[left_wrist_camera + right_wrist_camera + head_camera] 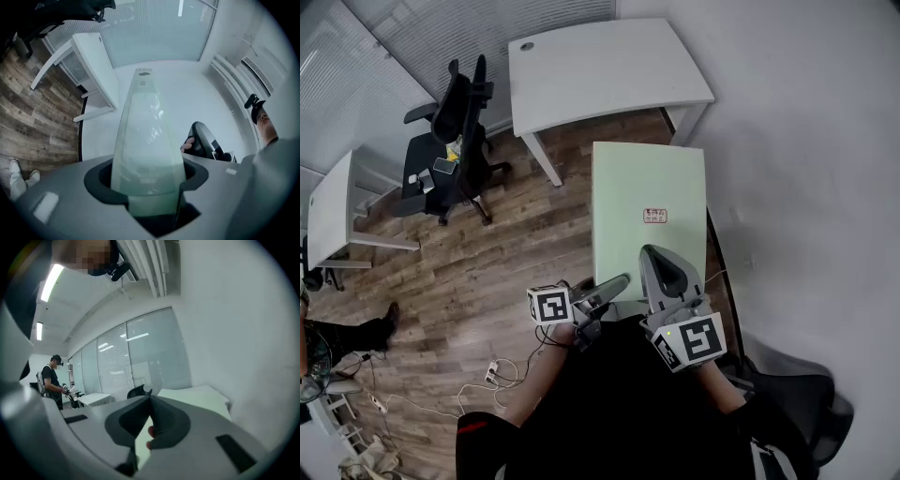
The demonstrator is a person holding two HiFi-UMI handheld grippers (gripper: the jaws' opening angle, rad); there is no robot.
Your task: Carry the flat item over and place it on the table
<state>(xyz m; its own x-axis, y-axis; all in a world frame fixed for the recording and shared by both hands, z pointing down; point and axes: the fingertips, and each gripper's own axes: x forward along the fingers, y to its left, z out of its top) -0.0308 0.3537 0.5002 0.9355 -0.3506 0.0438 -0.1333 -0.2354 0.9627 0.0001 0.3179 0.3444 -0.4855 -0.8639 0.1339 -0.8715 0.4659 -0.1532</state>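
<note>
Pale green board (649, 187) clamped by left gripper (149, 180) and right gripper (149, 404) fingers; floor power strip (492, 373) visible only in head view.

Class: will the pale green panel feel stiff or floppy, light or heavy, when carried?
Probably stiff: the panel juts out flat, unsagging, held only at its near edge. Likely light: the left gripper and right gripper alone carry it.
</note>
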